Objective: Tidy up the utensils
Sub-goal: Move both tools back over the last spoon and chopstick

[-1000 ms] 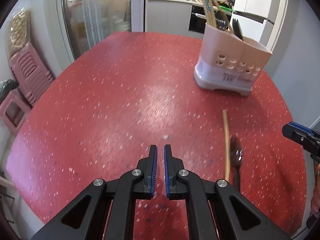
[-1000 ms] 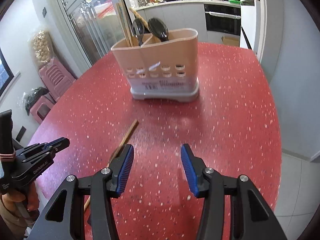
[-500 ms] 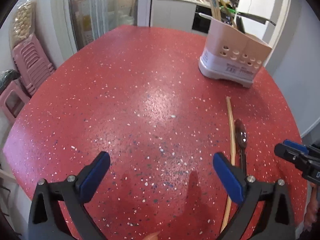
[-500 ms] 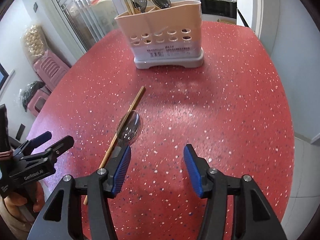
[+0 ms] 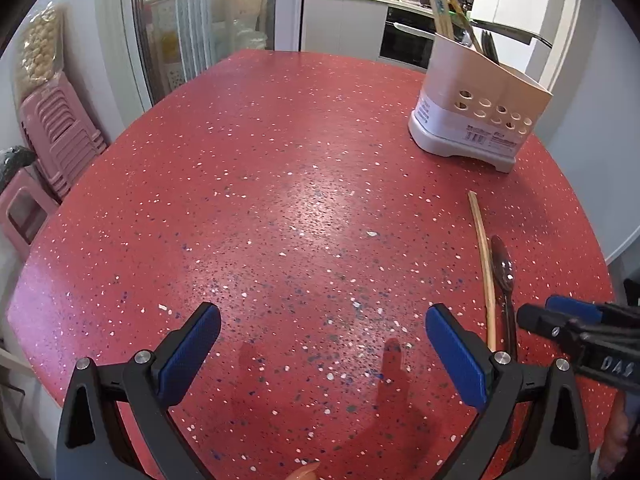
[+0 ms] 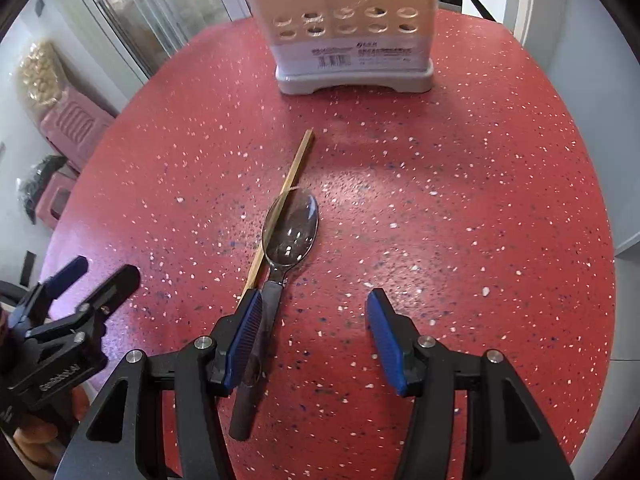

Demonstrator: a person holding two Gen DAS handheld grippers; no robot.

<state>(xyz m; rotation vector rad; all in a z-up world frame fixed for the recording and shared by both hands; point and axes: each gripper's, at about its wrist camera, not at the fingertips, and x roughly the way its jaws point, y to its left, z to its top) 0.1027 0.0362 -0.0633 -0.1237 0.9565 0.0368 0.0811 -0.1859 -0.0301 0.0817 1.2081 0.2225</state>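
Holder: the beige utensil holder (image 6: 344, 20) stands upright on the red tabletop (image 5: 280, 200), well ahead of both your pairs of jaws; it has rows of round holes in its wall and a grey base.
Holder contents: from your left wrist view you see wooden chopsticks (image 5: 440, 4) and dark utensil handles (image 5: 490, 46) sticking up out of it; which compartment each sits in cannot be told.
Spoon: the metal spoon (image 6: 292, 232) lies flat on the tabletop, bowl pointing toward the holder, its dark handle running back under the left-hand pad of your right jaws.
Loose chopstick: a single wooden chopstick (image 6: 284, 196) lies just beside the spoon on its left, crossing the rim of the bowl; its far tip points at the holder.
Your left gripper (image 5: 320, 340): jaws spread wide, nothing between them, only bare tabletop; the spoon and chopstick lie just outside the right-hand pad.
Your right gripper (image 6: 316, 332): jaws about half open, gripping nothing; the spoon handle sits along the inside of the left-hand pad.
In the way: nothing lies between the spoon and the holder.
Around: pink plastic stools (image 5: 60, 140) stacked beyond the tabletop's left edge; kitchen cabinets and an oven (image 5: 404, 36) behind.
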